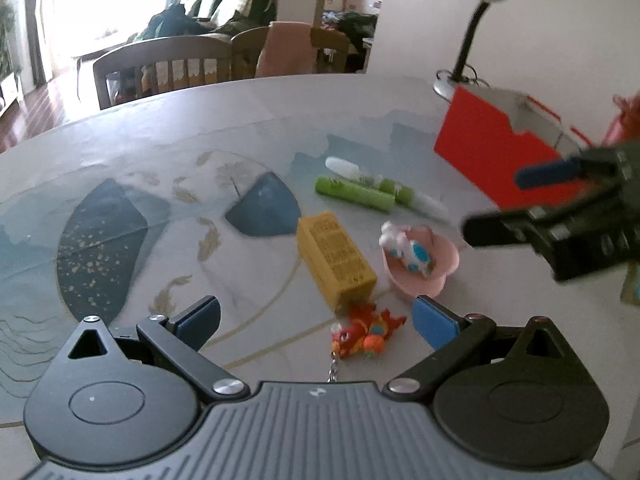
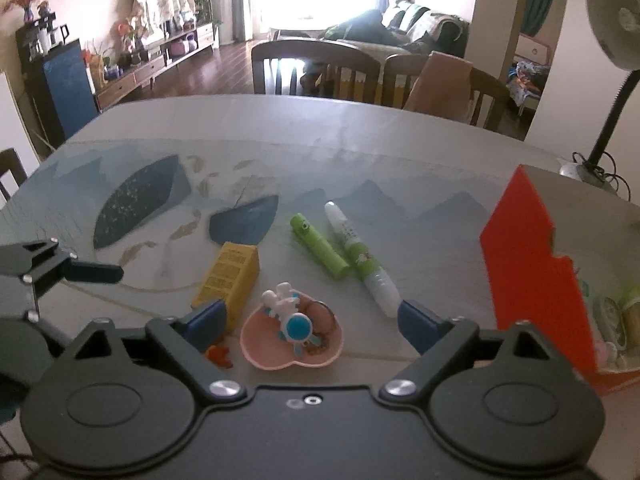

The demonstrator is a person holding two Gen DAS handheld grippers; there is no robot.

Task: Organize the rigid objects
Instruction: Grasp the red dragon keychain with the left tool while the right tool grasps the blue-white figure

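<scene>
Pink dish (image 2: 260, 354) between right hand-held gripper (image 2: 310, 320) pads (untouched)

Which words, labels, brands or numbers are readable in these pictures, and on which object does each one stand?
No text can be read.
yellow box: rows of dark print on its side, too blurred to read.
green and white tube: small marks on the label, too small to read.
green tube: dark mark near one end, unreadable.
red box: no print visible.

You have a smooth, faintly glossy printed tablecloth (image 2: 360, 136), a matt yellow cardboard carton (image 2: 230, 276), a glossy pink plastic heart-shaped dish (image 2: 256, 340), a smooth green plastic tube (image 2: 320, 250) and a matt red card box (image 2: 532, 264).
</scene>
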